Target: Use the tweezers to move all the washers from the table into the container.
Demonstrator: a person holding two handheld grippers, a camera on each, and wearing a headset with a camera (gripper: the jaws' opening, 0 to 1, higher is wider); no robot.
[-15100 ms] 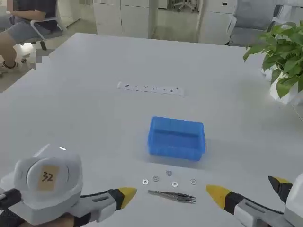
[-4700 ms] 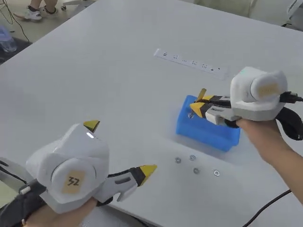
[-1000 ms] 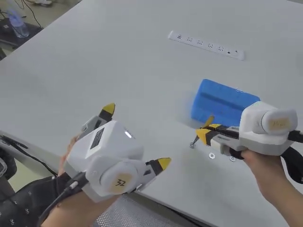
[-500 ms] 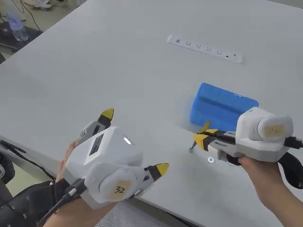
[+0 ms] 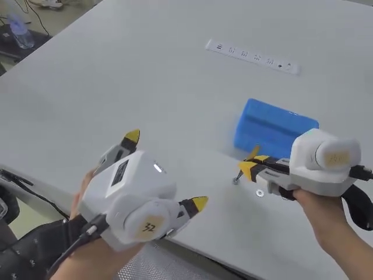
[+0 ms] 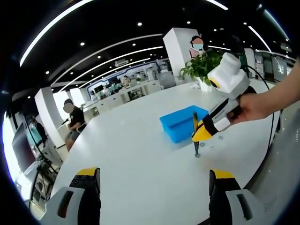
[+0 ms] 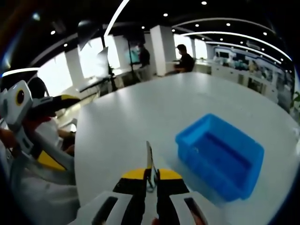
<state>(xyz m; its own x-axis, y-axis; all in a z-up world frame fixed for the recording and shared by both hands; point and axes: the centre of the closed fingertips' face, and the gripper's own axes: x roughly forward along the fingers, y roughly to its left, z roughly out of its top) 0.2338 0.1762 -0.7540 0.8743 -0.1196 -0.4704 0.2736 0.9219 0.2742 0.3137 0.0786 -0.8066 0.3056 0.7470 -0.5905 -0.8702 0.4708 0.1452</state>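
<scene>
My right gripper (image 5: 249, 163) is clamped on the tweezers (image 5: 238, 175), its jaws pinched narrow round the shaft. The tool points steeply down, so its tips meet the table (image 5: 145, 87) just in front of the container (image 5: 277, 127). A washer (image 5: 260, 193) lies flat on the table just beside those tips, on the hand's side, under the gripper's body. Whether the tips themselves hold anything is too small for me to tell. The blue container sits just beyond the gripper, apart from the tweezers' tips, and a power strip (image 5: 252, 57) lies well behind it.

In the right gripper view, the yellow-tipped jaws are closed together on the tweezers (image 7: 149, 161). The container (image 7: 220, 180) lies ahead and to the right of them, open side up.

My left gripper (image 5: 165, 170) hovers by the table's near edge, well apart from the work, its jaws spread wide and holding nothing. The left gripper view looks across the table at the right gripper (image 6: 204, 132). There the tweezers (image 6: 195, 136) stand nearly upright with their tips on the table, and the container (image 6: 180, 124) is just behind them.
</scene>
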